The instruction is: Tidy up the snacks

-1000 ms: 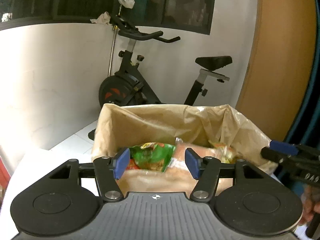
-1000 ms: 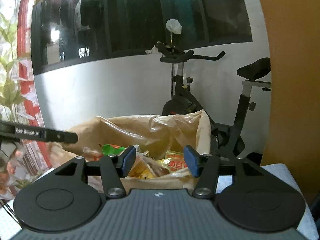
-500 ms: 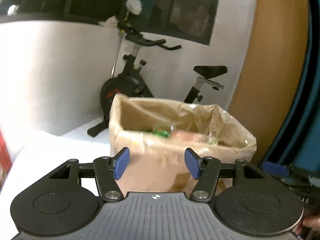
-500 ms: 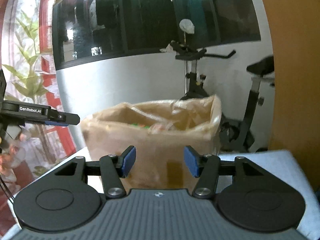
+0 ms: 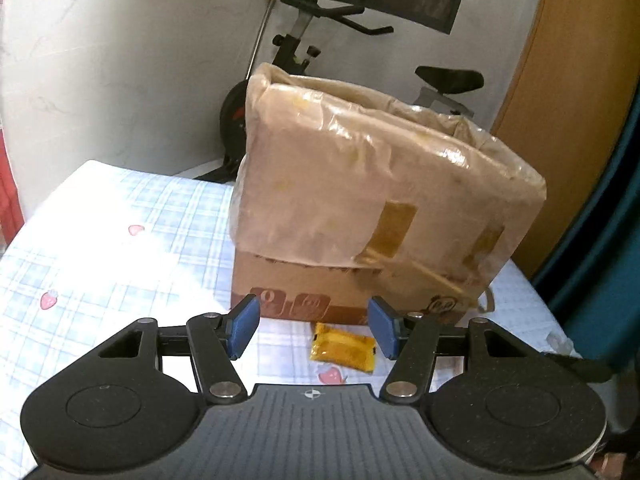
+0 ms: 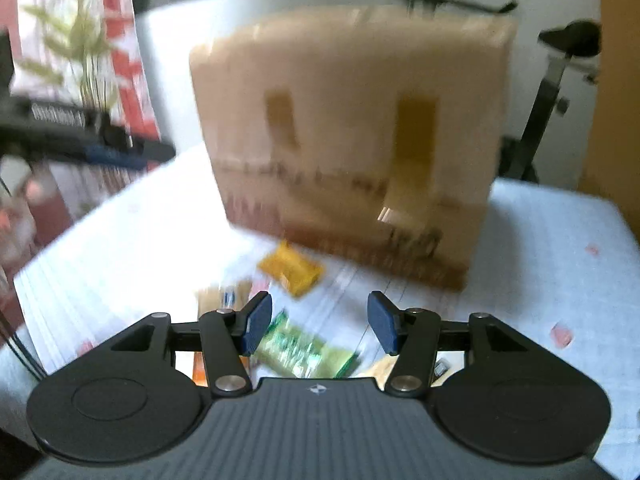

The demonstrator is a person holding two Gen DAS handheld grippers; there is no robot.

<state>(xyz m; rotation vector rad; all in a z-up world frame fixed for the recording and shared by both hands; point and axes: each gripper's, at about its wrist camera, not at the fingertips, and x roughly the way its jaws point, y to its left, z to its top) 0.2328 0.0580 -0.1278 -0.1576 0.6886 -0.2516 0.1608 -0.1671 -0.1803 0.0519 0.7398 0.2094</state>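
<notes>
A cardboard box lined with a tan plastic bag stands on the checked tablecloth; it also shows, blurred, in the right wrist view. A small yellow snack packet lies in front of the box, just beyond my open, empty left gripper. In the right wrist view the yellow packet lies near the box and a green snack packet lies under my open, empty right gripper. The box's inside is hidden.
An exercise bike stands behind the table by the white wall. A wooden panel is at the right. Other packets lie near the right gripper. The left gripper shows at the right wrist view's left edge.
Both grippers have dropped from above the box's opening to table level and pulled back. The snacks inside the box are now out of sight and loose packets on the cloth have come into view.
</notes>
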